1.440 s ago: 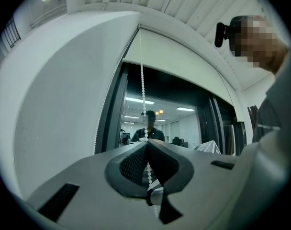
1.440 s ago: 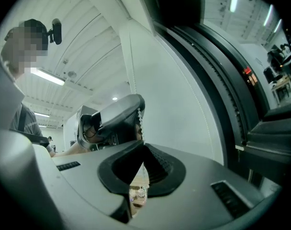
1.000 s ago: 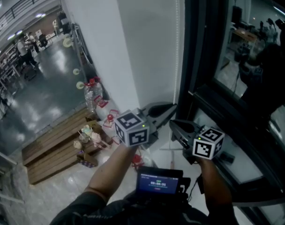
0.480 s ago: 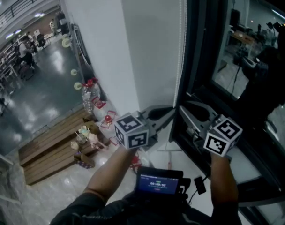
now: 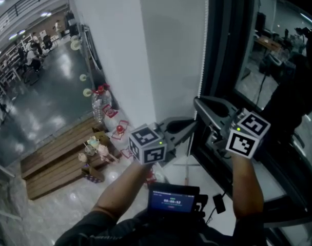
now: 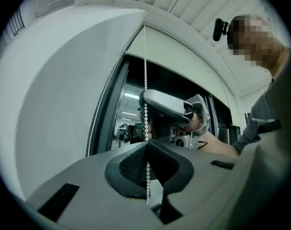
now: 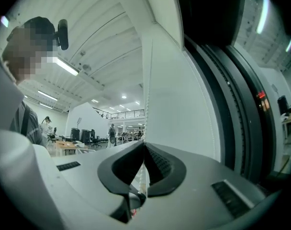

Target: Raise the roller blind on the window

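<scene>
A white bead chain (image 5: 204, 45) hangs down the dark window frame's left edge. My left gripper (image 5: 195, 127) is shut on the bead chain (image 6: 145, 80), which runs straight up from its closed jaws (image 6: 146, 143). My right gripper (image 5: 198, 103) sits just above the left gripper, also shut on the bead chain (image 7: 143, 104), with beads trailing below its jaws (image 7: 143, 145). In the left gripper view the right gripper (image 6: 164, 104) shows higher up the chain. The pale roller blind (image 6: 184, 56) covers only the top of the window.
The dark window frame (image 5: 222, 60) and reflecting glass (image 5: 279, 60) fill the right side, with a white wall (image 5: 115, 45) to the left. Far below lie wooden planks (image 5: 58, 160), water bottles (image 5: 98, 104) and small items. A device with a lit screen (image 5: 174, 198) hangs at the person's chest.
My right gripper has risen from below and beside the left gripper to above it on the chain, opening on the way and closing again. The left gripper has stayed about where it was.
</scene>
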